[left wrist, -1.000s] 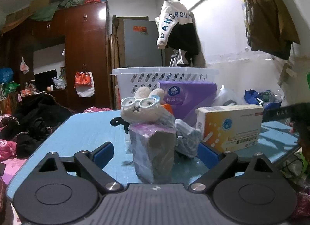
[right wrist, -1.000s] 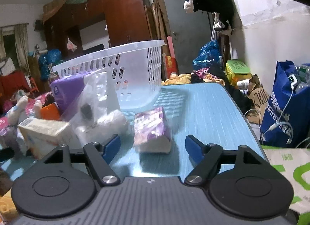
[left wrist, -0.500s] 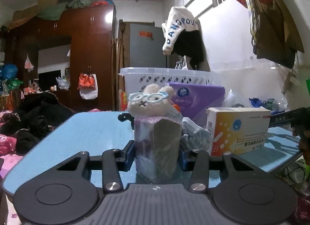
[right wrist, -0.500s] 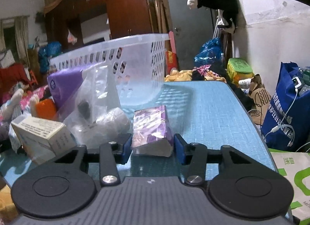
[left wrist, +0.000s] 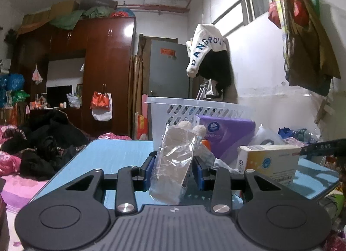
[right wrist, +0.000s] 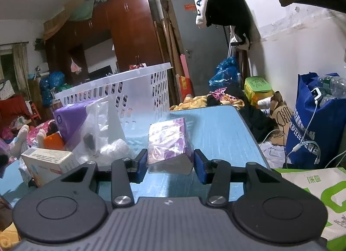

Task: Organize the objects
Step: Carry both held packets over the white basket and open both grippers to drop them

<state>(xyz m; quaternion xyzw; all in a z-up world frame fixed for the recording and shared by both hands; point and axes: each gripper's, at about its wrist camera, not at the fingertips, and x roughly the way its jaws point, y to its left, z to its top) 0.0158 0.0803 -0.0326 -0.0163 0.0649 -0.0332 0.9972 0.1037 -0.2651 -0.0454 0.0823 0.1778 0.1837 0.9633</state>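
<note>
My left gripper (left wrist: 173,171) is closing its jaws, and its blue pads (left wrist: 149,170) press both sides of a small tissue pack (left wrist: 173,160) in clear wrap, which leans to the right over the blue table (left wrist: 112,153). My right gripper (right wrist: 170,164) is shut on a second small pack with purple print (right wrist: 169,143), held end-on just above the table (right wrist: 220,130). A white perforated basket (left wrist: 194,104) stands behind the clutter; in the right wrist view the basket (right wrist: 112,80) is at the left rear.
A large purple tissue pack (left wrist: 225,130), a white and yellow box (left wrist: 268,160) and a plush toy's ears (left wrist: 183,123) crowd the table before the basket. A clear plastic bag (right wrist: 97,130) lies left of the right gripper. A blue bag (right wrist: 313,121) stands off the table's right edge.
Both grippers went from wide open to closed on their tissue packs. The left pack now tilts and sits higher, covering the plush toy's face. The right pack rose slightly.
</note>
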